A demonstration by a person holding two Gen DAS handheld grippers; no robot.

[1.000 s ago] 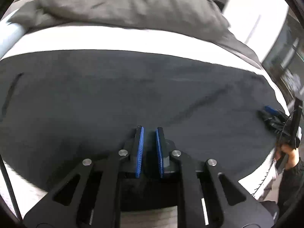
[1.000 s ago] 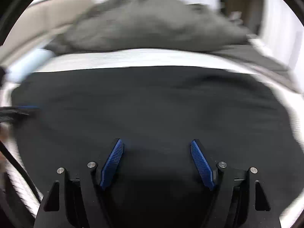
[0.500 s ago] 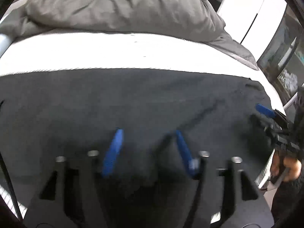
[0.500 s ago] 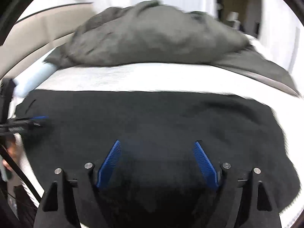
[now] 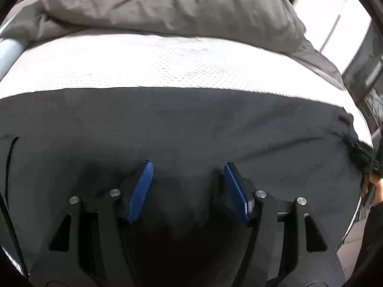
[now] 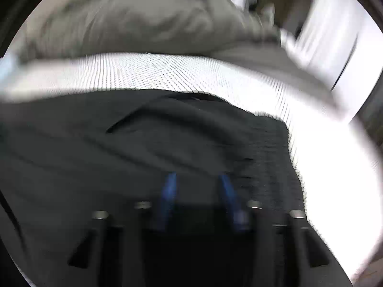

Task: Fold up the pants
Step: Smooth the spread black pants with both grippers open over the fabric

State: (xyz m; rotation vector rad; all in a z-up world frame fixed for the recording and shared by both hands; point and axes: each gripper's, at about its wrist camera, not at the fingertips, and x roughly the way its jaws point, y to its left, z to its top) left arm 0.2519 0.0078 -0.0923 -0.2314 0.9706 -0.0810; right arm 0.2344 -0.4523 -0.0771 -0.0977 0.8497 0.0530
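Dark pants lie spread flat across the white mattress. My left gripper hovers over their middle, open, with only flat cloth under the blue pads. In the blurred right wrist view my right gripper sits over the pants near their right end. Its jaws are closing but a gap still shows, and dark cloth lies below it; whether the pads touch any cloth is unclear. The left wrist view shows the right gripper at the pants' far right edge, with a hand behind it.
A rumpled grey duvet is heaped along the far side of the bed, beyond a bare white strip of mattress. A pale blue roll lies at the far left. The bed's edge drops off at the right.
My left jaws went from shut to open and the gripper drew back from the far pants edge. My right gripper swept right to the pants' end and its jaws narrowed.
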